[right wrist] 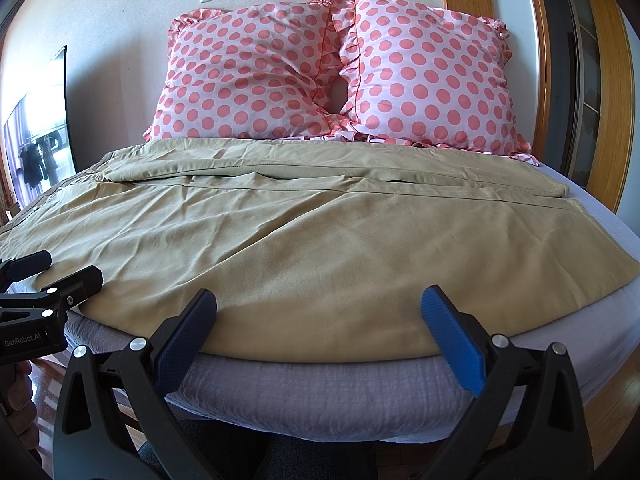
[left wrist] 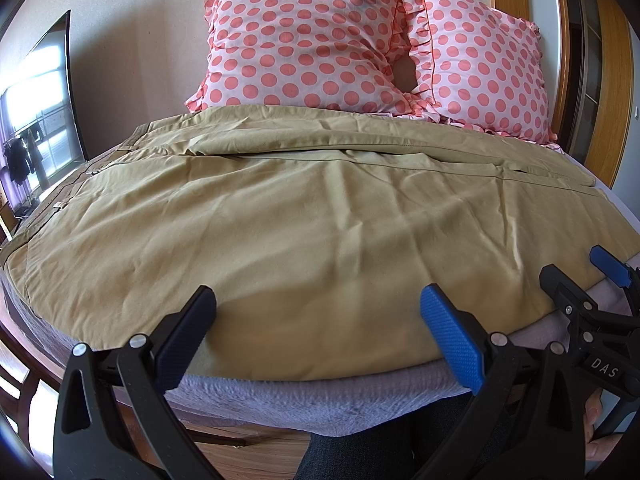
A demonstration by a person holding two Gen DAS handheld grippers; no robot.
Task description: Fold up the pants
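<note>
Tan pants (left wrist: 280, 208) lie flat across the bed, waistband at the left, leg hems at the right; they also show in the right wrist view (right wrist: 320, 232). One leg lies nearer me, the other behind it. My left gripper (left wrist: 316, 304) is open and empty, fingertips just above the pants' near edge. My right gripper (right wrist: 318, 304) is open and empty at the same near edge, further right. The right gripper shows at the right of the left wrist view (left wrist: 580, 272); the left gripper shows at the left of the right wrist view (right wrist: 64, 268).
The bed has a grey-lilac sheet (right wrist: 320, 392). Two pink polka-dot pillows (right wrist: 248, 76) (right wrist: 432, 76) lean on the wall behind the pants. A dark screen (left wrist: 48, 112) stands at the left. A wooden door frame (right wrist: 608, 92) is at the right. Wooden floor lies below.
</note>
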